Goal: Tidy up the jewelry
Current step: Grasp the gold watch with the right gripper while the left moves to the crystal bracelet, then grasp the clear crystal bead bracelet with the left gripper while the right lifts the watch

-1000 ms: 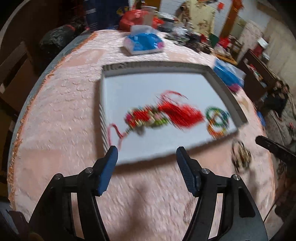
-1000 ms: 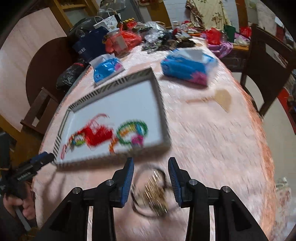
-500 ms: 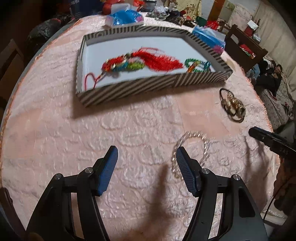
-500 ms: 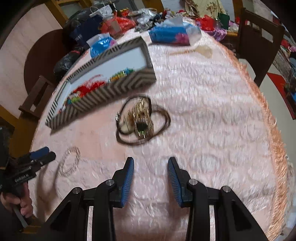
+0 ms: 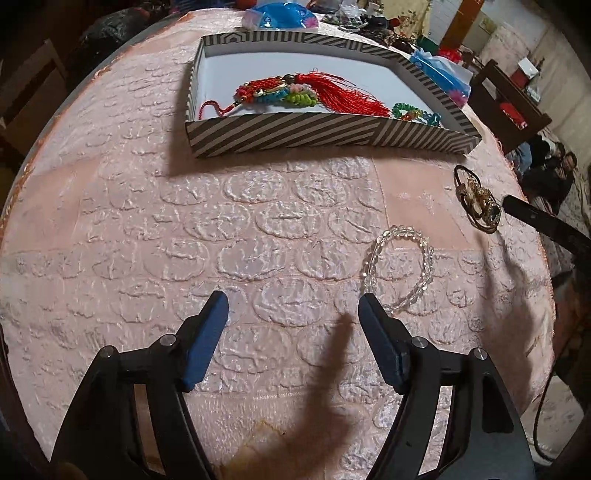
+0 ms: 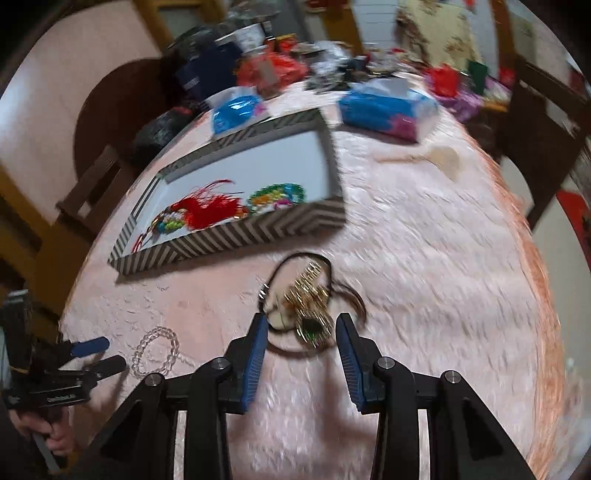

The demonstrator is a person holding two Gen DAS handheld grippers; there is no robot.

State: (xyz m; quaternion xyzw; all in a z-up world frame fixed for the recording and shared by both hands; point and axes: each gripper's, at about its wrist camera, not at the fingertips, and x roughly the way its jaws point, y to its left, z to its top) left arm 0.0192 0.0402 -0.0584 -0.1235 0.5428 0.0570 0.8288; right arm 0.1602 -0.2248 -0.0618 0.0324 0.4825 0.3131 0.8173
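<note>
A striped tray (image 5: 332, 133) (image 6: 236, 236) holds a red tassel charm (image 5: 314, 92) (image 6: 207, 208) and a colourful bead bracelet (image 5: 413, 110) (image 6: 277, 195). A clear bead bracelet (image 5: 399, 269) (image 6: 157, 349) lies on the pink tablecloth, just ahead of my open left gripper (image 5: 291, 302), near its right finger. A gold ornament on dark cord loops (image 6: 306, 299) (image 5: 478, 199) lies right in front of my open right gripper (image 6: 301, 325), partly between its fingertips. Both grippers are empty.
Blue tissue packs (image 6: 384, 110) (image 5: 280, 18) and clutter lie beyond the tray. A wooden spoon (image 6: 428, 157) lies to the tray's right. Chairs (image 6: 539, 122) stand around the round table. The table's edge (image 6: 546, 295) is near on the right.
Both grippers have dropped lower and nearer the table. The left one has closed in on the clear bracelet, the right one on the gold ornament. Nothing was taken hold of.
</note>
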